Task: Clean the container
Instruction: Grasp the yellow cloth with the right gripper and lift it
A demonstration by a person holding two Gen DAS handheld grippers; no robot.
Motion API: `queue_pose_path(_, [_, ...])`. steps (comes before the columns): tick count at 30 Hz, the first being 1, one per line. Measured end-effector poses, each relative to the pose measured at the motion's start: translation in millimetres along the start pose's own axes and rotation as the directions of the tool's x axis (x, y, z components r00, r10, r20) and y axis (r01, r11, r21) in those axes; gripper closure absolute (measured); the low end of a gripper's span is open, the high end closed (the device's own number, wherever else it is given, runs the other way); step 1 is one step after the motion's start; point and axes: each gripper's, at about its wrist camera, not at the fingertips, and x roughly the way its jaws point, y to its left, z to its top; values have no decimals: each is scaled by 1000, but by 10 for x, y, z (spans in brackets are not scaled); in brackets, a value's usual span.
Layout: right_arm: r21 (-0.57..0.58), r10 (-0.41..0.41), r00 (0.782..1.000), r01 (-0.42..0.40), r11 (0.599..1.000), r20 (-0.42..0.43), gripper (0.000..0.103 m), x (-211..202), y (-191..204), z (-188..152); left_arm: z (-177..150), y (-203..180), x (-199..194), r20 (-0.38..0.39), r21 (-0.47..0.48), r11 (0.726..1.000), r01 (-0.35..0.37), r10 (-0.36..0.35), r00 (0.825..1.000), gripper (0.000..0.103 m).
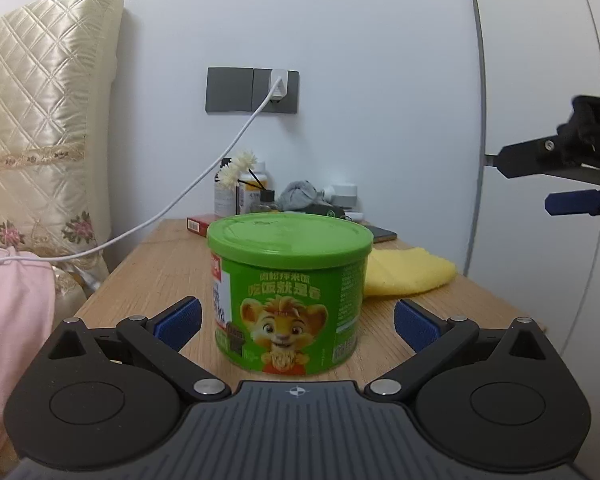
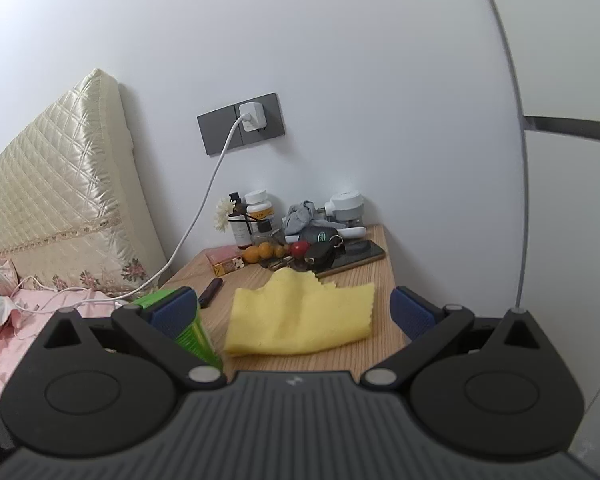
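A green round container (image 1: pixel 290 292) with a green lid and a lion cub label stands upright on the wooden bedside table (image 1: pixel 148 276). My left gripper (image 1: pixel 298 324) is open, its blue pads on either side of the container, not touching it. A yellow cloth (image 2: pixel 304 314) lies crumpled on the table to the container's right; it also shows in the left wrist view (image 1: pixel 408 274). My right gripper (image 2: pixel 296 312) is open and empty, held above the cloth. It also shows at the right edge of the left wrist view (image 1: pixel 540 186). The container's edge (image 2: pixel 198 338) shows behind the right gripper's left finger.
Clutter fills the table's back: bottles (image 2: pixel 260 216), a flower (image 2: pixel 222 212), grey cloth (image 2: pixel 300 216), small fruits (image 2: pixel 266 250), keys and a phone (image 2: pixel 352 256), a red box (image 2: pixel 226 260), a dark lighter (image 2: pixel 211 292). A white cable (image 2: pixel 204 220) hangs from the wall charger. The bed lies left.
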Motion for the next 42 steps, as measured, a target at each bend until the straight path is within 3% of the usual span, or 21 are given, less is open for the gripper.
queue_pose_path(7, [-52, 17, 998, -20, 998, -54, 0, 589, -13, 151, 28, -17, 252, 11, 12, 1000, -14, 14, 1000, 0])
queue_pose_path(9, [-68, 40, 995, -46, 997, -86, 0, 786, 3, 196, 19, -8, 273, 24, 15, 1000, -17, 17, 1000, 4])
queue_pose_path(17, [-86, 67, 964, -92, 992, -256, 2, 1535, 103, 158, -56, 70, 183, 71, 29, 1000, -2, 0, 997, 5])
queue_pose_path(22, [-128, 2, 942, -47, 991, -335, 14, 1855, 140, 67, -71, 137, 129, 83, 34, 999, 20, -23, 996, 5])
queue_pose_path(24, [-150, -27, 923, -33, 988, -385, 40, 1947, 140, 5, -82, 152, 118, 89, 39, 999, 33, -37, 995, 5])
queue_pose_path(26, [-192, -61, 925, -14, 981, -376, 48, 1961, 172, -17, -87, 159, 107, 89, 36, 999, 41, -44, 995, 5])
queue_pose_path(30, [-180, -42, 913, -35, 983, -406, 89, 1948, 185, 29, -90, 175, 94, 87, 34, 998, 62, -64, 994, 5])
queue_pose_path(34, [-181, -40, 918, -35, 983, -394, 90, 1751, 196, 239, -105, 175, 90, 91, 37, 997, 67, -70, 993, 5])
queue_pose_path(42, [-85, 40, 954, -68, 994, -297, 90, 935, 177, 456, -114, 133, 93, 94, 32, 998, 45, -48, 994, 5])
